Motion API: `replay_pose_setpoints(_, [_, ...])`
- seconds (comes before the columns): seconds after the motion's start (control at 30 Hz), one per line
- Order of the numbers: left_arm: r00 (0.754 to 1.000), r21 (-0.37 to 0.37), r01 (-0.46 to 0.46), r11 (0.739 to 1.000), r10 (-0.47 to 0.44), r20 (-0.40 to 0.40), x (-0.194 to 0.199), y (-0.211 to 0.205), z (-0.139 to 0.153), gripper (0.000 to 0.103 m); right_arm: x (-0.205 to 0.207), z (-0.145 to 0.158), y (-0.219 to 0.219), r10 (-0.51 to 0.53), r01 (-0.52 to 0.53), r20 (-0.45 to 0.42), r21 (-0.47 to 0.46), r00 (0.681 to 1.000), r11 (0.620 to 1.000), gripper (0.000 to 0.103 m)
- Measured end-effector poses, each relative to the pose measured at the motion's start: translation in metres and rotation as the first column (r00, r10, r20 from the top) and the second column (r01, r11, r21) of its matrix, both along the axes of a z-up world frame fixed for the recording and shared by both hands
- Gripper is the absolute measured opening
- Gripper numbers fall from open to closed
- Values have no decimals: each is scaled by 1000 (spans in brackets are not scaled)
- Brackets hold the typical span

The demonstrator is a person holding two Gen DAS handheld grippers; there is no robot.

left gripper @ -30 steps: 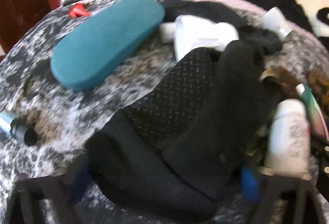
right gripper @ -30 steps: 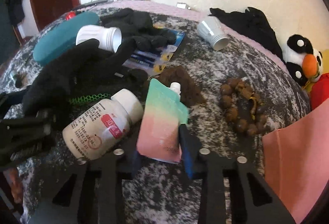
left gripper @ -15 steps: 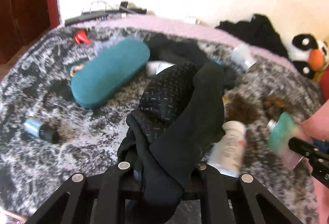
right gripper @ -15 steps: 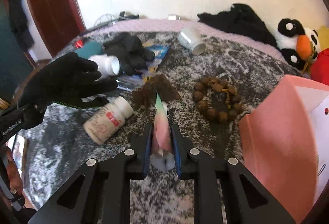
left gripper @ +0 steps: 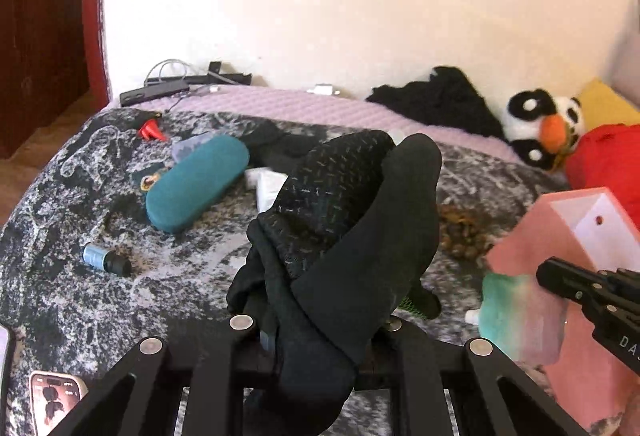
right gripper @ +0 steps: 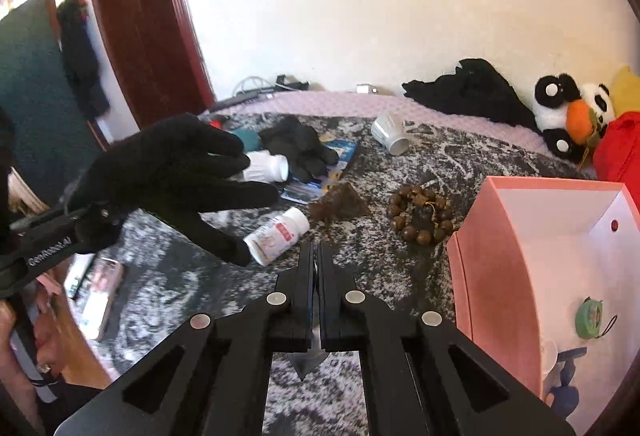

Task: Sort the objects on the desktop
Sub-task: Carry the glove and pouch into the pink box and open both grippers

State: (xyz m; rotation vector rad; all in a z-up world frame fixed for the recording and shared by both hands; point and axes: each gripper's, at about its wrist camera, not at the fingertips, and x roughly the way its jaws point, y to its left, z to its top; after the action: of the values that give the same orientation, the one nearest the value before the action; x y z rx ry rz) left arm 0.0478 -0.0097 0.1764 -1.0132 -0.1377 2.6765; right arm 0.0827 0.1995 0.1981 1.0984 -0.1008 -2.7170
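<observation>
Glove (left gripper: 344, 236), black, hangs clamped in the left tongs (left gripper: 316, 332) above the bed; the right tongs (right gripper: 316, 276) pinch a pastel pouch (left gripper: 516, 316) beside the pink box (right gripper: 520, 264). Both seem bound for that box, judging by their lift.

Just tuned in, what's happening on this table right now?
A person is sorting clutter with two handheld grippers. The left gripper is clamped on a black glove, lifted off the table. The right gripper is shut on a pastel pouch, beside the open pink box. Bottles, beads and a teal case are left.
</observation>
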Motion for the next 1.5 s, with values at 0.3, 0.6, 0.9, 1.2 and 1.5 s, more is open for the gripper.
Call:
replay_pose_setpoints(0.3, [995, 33, 74, 997, -71, -73, 25, 38, 37, 15, 44, 53, 37, -58, 54, -131, -38, 990, 998, 0])
replay_pose_setpoints(0.6, [965, 36, 232, 972, -225, -135, 45, 121, 63, 15, 88, 87, 120, -214, 202, -219, -77, 952, 976, 0])
replay_pose_setpoints(0.9, [901, 32, 425, 905, -419, -113, 57, 232, 57, 15, 122, 86, 218, -423, 413, -208, -91, 882, 906, 1])
replay_pose_setpoints(1.2, [829, 111, 556, 824, -542, -135, 70, 291, 54, 103, 134, 74, 283, -625, 619, -198, -96, 755, 779, 86])
replay_pose_setpoints(1.5, [876, 156, 483, 862, -472, -102, 56, 263, 57, 103, 148, 81, 307, -701, 666, -218, -216, 679, 714, 96])
